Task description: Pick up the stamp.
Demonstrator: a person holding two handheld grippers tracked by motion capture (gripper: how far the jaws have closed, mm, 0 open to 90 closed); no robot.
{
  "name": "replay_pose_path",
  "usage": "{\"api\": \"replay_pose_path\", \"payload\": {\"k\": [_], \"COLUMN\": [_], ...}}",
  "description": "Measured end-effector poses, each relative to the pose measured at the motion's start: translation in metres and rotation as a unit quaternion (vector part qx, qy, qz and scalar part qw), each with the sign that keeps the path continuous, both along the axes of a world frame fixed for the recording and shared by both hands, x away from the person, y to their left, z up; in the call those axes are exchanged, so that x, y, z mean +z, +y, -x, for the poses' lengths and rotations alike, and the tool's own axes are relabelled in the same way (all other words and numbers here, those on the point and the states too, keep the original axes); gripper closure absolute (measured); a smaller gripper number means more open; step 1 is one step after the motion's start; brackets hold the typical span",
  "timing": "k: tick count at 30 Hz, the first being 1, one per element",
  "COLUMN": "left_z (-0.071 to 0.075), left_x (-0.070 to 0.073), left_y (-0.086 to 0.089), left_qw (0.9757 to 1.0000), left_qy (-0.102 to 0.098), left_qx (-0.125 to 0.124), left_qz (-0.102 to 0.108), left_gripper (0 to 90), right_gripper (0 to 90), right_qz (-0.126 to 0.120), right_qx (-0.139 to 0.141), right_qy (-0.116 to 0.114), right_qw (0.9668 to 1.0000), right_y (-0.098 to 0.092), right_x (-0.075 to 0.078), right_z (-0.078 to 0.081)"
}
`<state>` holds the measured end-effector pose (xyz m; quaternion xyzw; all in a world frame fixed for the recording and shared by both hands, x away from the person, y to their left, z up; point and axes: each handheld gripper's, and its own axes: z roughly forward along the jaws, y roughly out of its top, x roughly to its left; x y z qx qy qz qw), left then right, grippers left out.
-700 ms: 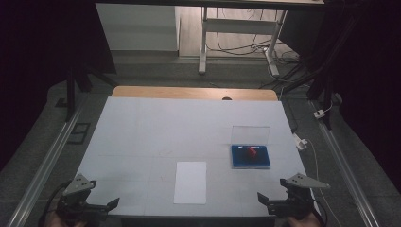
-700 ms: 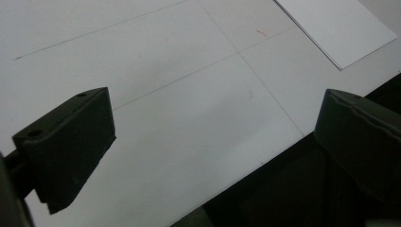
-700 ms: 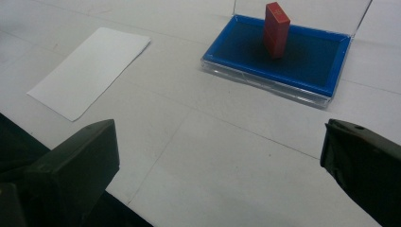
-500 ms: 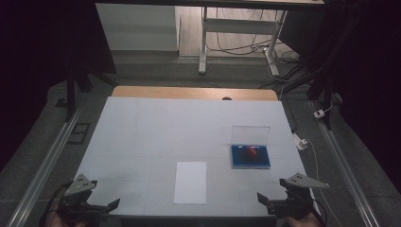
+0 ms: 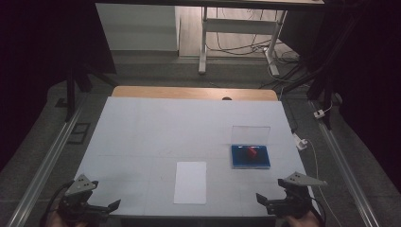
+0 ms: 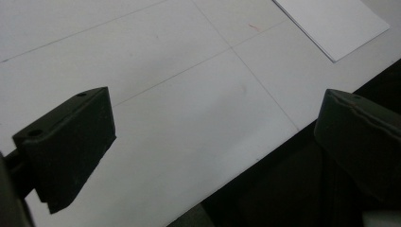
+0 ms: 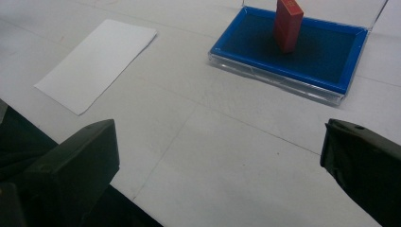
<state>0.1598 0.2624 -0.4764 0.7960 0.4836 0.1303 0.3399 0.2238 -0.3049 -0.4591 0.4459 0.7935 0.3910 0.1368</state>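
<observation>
High view: right gripper (image 5: 276, 202) at near right edge, jaws wide, empty; blue tray (image 5: 250, 156) just far of it, nearer than to left gripper (image 5: 97, 208).
Left gripper view: jaws wide, empty, over bare table (image 6: 179, 109).
Right gripper view: red block (image 7: 288, 23) upright in tray, far-right of fingers; white paper (image 7: 97, 61) far-left.

Red block (image 7: 288, 23) in blue tray (image 7: 352, 61) with clear lid (image 5: 250, 134), white paper (image 7: 97, 64), pale grey table (image 5: 142, 137) with tan wood edge, black grippers.
</observation>
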Motion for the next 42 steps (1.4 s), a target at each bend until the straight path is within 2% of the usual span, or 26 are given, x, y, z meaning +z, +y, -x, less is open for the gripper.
{"api": "replay_pose_path", "payload": {"k": [4,7,10,13,20,23,29,31,38,42], "left_z": [0.000,0.000,0.000,0.000,-0.001,-0.002,-0.002,-0.002,-0.003,-0.003], "left_x": [0.000,0.000,0.000,0.000,-0.001,-0.001,-0.001,-0.001,-0.001,-0.001], "left_y": [-0.001,-0.002,-0.003,-0.002,-0.002,-0.002,-0.001,0.000,-0.001,-0.001], "left_qw": [1.0000,0.9999,0.9999,0.9999,0.9999,0.9998,0.9998,0.9998,0.9999,0.9999], "left_qy": [0.002,0.000,0.000,0.000,0.006,0.008,0.008,0.009,0.011,0.012], "left_qx": [-0.004,-0.010,-0.012,-0.013,-0.014,-0.016,-0.016,-0.016,-0.013,-0.010], "left_qz": [0.000,-0.008,-0.010,-0.007,-0.003,-0.001,0.004,0.005,0.004,0.004], "left_gripper": [0.0,0.2,0.5,0.4,0.3,0.3,0.3,0.3,0.0,0.0], "right_gripper": [0.0,0.0,0.0,0.0,0.0,0.0,0.0,0.0,0.0,0.0], "right_qz": [-0.002,-0.006,-0.002,0.000,0.008,0.013,0.025,0.017,0.008,0.004], "right_qx": [0.004,0.004,0.008,0.012,0.016,0.019,0.022,0.025,0.026,0.024], "right_qy": [-0.004,-0.008,-0.010,-0.009,-0.028,-0.034,-0.028,-0.036,-0.041,-0.032], "right_qw": [1.0000,0.9999,0.9999,0.9999,0.9995,0.9992,0.9991,0.9989,0.9988,0.9992], "right_y": [0.000,-0.001,0.000,0.002,0.006,0.010,0.012,0.012,0.013,0.016], "right_x": [0.000,0.001,0.002,0.002,0.006,0.006,0.006,0.005,0.006,0.007], "right_z": [0.001,0.001,0.002,0.001,-0.002,-0.006,-0.011,-0.015,-0.026,-0.034]}}
